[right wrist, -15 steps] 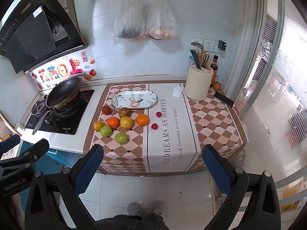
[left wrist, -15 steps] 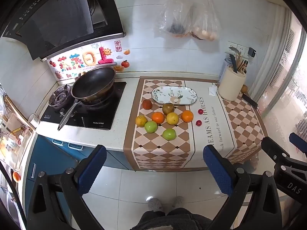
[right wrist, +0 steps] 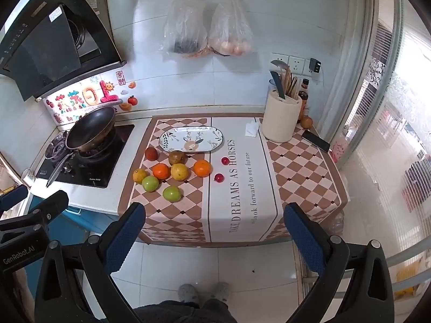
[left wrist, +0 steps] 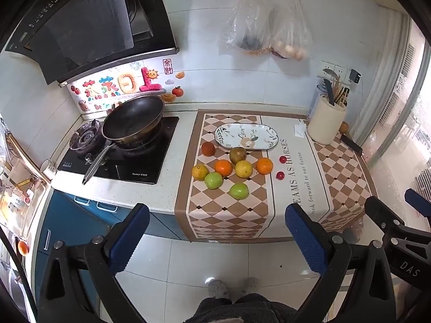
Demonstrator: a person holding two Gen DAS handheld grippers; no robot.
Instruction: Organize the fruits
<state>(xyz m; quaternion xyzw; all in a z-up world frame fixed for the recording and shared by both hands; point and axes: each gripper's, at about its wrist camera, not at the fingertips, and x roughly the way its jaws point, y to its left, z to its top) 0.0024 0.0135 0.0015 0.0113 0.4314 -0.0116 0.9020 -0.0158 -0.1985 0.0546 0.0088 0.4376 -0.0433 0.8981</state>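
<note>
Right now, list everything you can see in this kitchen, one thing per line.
oval plate: 1, white with leaf pattern, back of the checked runner, nothing on it
oranges: 2, orange, on the runner in front of the plate
yellow fruits: 2, yellow, beside the oranges
green fruits: 2, green, nearest the counter edge
brown fruits: 2, dark brown-red, just in front of the plate
small red fruits: 2, red, on the white strip
wok: 1, dark, on the stove
utensil holder: 1, cream, back right
phone: 1, black, right of the holder
plastic bags: 2, clear, hanging on the wall
left gripper: 1, black with blue pads, open
right gripper: 1, black with blue pads, open
</note>
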